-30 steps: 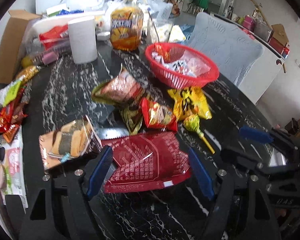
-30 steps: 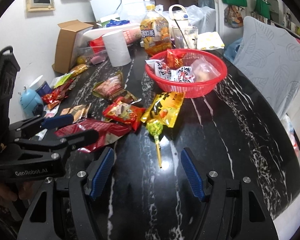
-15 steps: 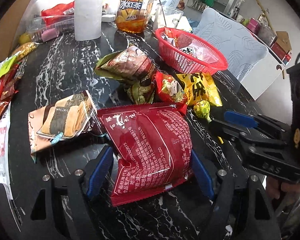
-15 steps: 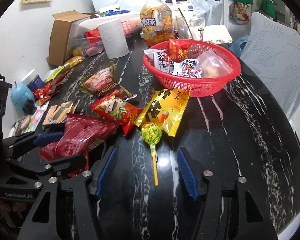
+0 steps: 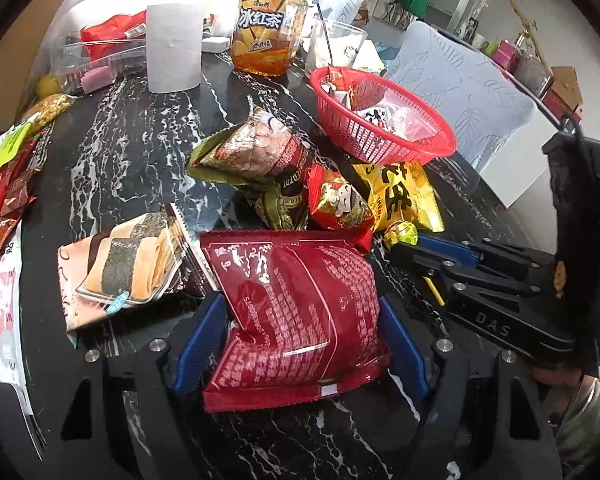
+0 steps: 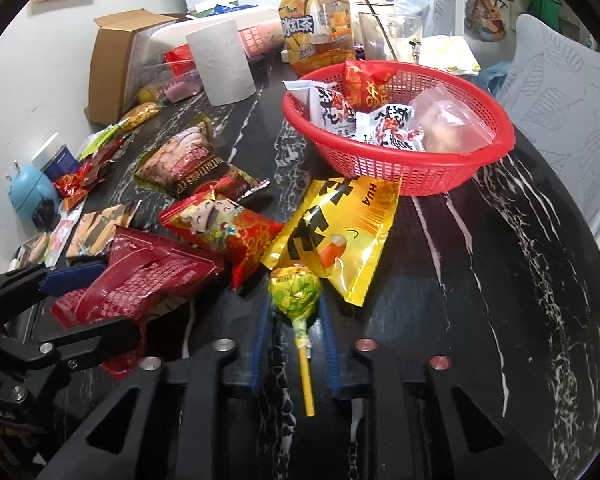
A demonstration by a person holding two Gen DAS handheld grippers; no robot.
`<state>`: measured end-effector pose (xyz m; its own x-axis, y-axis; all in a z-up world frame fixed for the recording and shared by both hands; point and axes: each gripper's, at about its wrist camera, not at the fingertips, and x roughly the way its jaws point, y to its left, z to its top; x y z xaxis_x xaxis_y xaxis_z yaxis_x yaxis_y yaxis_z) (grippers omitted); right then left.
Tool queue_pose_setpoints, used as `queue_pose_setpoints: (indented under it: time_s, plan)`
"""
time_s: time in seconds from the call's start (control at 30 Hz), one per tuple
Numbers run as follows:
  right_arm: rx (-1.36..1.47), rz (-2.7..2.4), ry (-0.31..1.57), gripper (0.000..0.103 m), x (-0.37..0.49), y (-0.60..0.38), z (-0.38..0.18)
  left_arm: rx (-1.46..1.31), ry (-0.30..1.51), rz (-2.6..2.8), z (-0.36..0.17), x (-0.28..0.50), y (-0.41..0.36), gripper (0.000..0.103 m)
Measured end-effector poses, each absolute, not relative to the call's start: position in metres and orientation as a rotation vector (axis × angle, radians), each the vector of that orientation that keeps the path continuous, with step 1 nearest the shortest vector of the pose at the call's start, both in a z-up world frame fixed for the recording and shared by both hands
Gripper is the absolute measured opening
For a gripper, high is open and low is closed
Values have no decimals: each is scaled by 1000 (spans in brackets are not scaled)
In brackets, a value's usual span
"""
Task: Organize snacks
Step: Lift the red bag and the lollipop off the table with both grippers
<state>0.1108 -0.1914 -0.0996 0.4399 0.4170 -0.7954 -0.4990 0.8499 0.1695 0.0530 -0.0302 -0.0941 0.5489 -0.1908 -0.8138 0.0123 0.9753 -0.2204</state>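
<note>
Lollipop [image 6: 296,300] stick lies between shut right jaws — dark-red packet [image 5: 300,316] fills left jaws.

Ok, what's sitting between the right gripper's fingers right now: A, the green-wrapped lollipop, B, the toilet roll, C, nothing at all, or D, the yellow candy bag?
A: in the right wrist view the right gripper has its blue pads closed in on the lollipop, just under its green-wrapped head, with the yellow stick running back between them.

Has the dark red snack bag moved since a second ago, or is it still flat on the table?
Yes. The dark red snack bag has shifted toward the left gripper, away from the red basket, and now bulges between the pads.
</note>
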Motion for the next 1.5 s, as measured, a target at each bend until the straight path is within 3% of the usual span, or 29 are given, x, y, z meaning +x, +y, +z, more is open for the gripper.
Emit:
queue_pose_setpoints:
  time_s: [0.37, 0.6, 1.5]
  plan:
    - [-67, 579, 973, 22, 103, -209, -100, -137, 1031, -101, -110, 63, -42, 77]
    - [-72, 563, 971, 22, 92, -219, -101, -92, 1002, -124, -105, 53, -51, 71]
    - [1, 523, 947, 25, 26, -255, -103, -36, 1020, -211, -109, 13, -92, 73]
